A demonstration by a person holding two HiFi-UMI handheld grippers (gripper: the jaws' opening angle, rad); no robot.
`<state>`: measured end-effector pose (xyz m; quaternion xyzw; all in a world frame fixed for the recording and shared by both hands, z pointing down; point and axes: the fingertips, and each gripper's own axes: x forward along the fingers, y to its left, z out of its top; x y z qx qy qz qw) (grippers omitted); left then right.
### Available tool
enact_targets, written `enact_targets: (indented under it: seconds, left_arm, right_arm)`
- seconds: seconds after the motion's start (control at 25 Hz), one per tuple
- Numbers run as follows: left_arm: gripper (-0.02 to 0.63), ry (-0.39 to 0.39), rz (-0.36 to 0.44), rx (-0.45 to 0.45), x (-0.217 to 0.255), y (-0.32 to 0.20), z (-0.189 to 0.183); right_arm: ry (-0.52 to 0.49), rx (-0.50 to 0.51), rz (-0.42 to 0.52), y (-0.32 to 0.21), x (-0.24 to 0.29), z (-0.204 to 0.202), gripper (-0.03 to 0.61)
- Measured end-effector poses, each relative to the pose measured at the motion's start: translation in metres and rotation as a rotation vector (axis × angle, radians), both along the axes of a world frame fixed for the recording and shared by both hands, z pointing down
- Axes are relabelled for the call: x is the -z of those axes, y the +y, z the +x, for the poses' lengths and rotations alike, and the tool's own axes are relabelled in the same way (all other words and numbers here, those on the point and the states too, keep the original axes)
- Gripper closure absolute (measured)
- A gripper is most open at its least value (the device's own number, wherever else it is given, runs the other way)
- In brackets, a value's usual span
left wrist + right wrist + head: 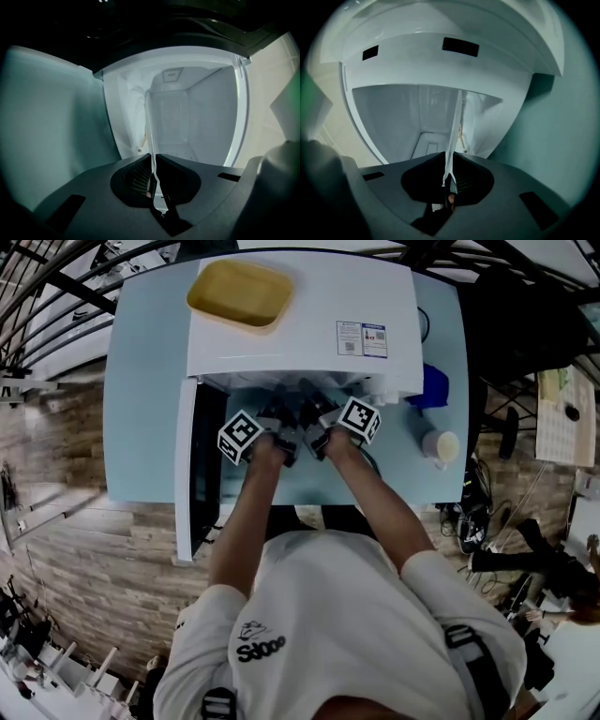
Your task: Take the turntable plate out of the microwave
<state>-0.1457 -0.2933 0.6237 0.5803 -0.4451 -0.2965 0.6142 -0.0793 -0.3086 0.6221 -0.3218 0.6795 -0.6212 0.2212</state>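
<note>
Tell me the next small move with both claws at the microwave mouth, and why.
Probably ease both claws straight back together, keeping them level. The left claw and right claw each pinch the turntable plate at its rim, and it reaches into the open microwave, so uneven pulling could twist it.

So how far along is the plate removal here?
Done: the microwave door stands open. In hand: the left tongs and right tongs are each shut on the rim of the turntable plate. Left to do: the plate reaches into the cavity, so drawing it out remains.
</note>
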Motion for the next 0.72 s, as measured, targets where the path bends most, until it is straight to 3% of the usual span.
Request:
enact_targets:
  seconds: [0.36,0.72]
  left_arm:
    - [0.57,-0.019,0.023,0.038,-0.002,0.024,-0.005]
    - [0.486,0.008,0.049,0.097,-0.007,-0.007,-0.025]
  right_arm:
    - [-0.015,0.001,-0.044,0.034,-0.001,0.0,0.545]
    - [-0.013,-0.018,-0.032,0.039,0.009,0.002,0.545]
